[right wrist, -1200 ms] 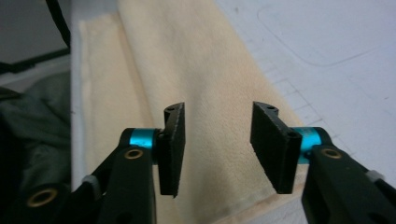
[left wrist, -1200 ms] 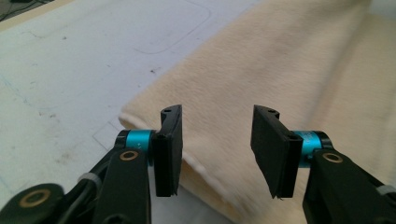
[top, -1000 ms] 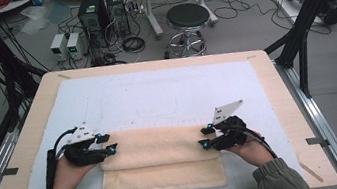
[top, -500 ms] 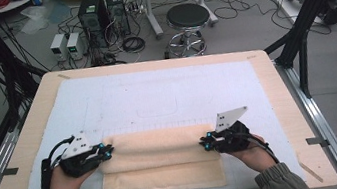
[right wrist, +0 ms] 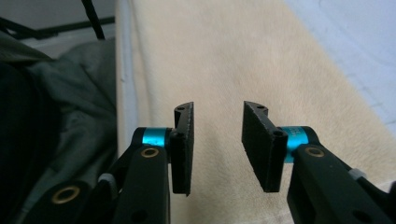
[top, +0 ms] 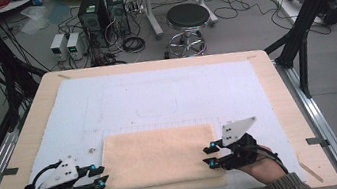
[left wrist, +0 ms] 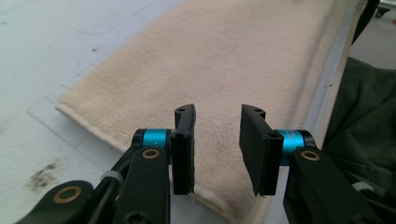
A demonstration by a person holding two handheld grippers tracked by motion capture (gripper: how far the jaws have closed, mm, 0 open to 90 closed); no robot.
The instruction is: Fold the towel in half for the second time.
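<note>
No legible text, label or sign anywhere.

Even, soft light with faint shadows; the gripper views blur slightly toward their far edges.

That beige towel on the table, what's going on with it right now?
A person is folding the towel on the white mat with two hand-held grippers. It lies flat, apparently doubled over. The left gripper sits at its left edge, the right gripper at its right. Both have just been opening, with nothing pinched between the jaws.
</note>
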